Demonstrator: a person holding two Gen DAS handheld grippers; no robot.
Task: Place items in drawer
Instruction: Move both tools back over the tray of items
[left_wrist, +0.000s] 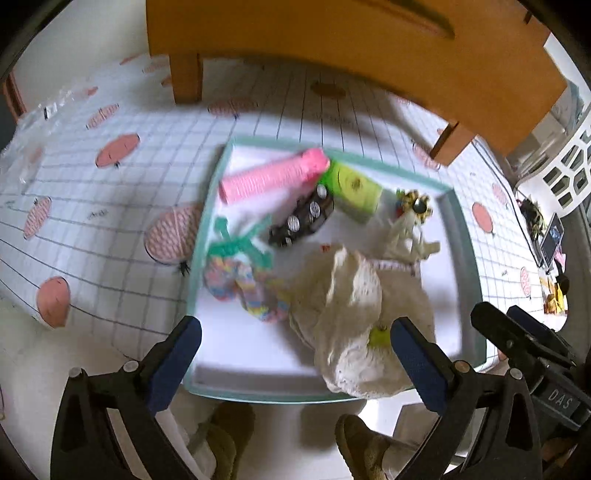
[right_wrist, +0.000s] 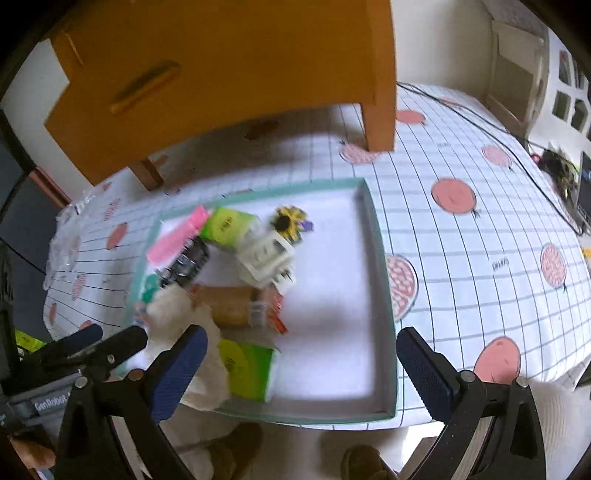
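You are hovering both grippers over the near edge of the tray (left_wrist: 207, 206), and neither one is carrying anything. The left gripper (left_wrist: 295, 365) is standing with its blue pads spread wide at the bottom of the left wrist frame, just above the white crocheted cloth (left_wrist: 351, 314); no pad is touching it. The right gripper (right_wrist: 301, 369) is likewise released, its pads apart at the bottom of the right wrist frame, framing the green tissue pack (right_wrist: 247, 369) and the bare right half of the tray floor.

Nothing appears to be in the drawer yet. The wooden cabinet (right_wrist: 221, 74) is filling the top of both frames, and its drawer front with the long handle (right_wrist: 146, 86) is looking closed in the upper left of the right wrist frame, though blur is making that hard to confirm.

All the items are lying in the tray in the middle of both frames: the pink ridged tube (left_wrist: 266, 177) toward the upper left of the pile, a second green pack (left_wrist: 351, 188) beside it, the dark battery bundle (left_wrist: 303, 218) below those, the sunflower clip (left_wrist: 415, 205) to the right, the white plastic piece (right_wrist: 266, 258), the brown roll (right_wrist: 229, 302), the teal ribbon (left_wrist: 240, 240) and the pastel knit piece (left_wrist: 240, 284).

So you are at the start, as I judge it: the drawer is needing to be opened, then every item moved across.
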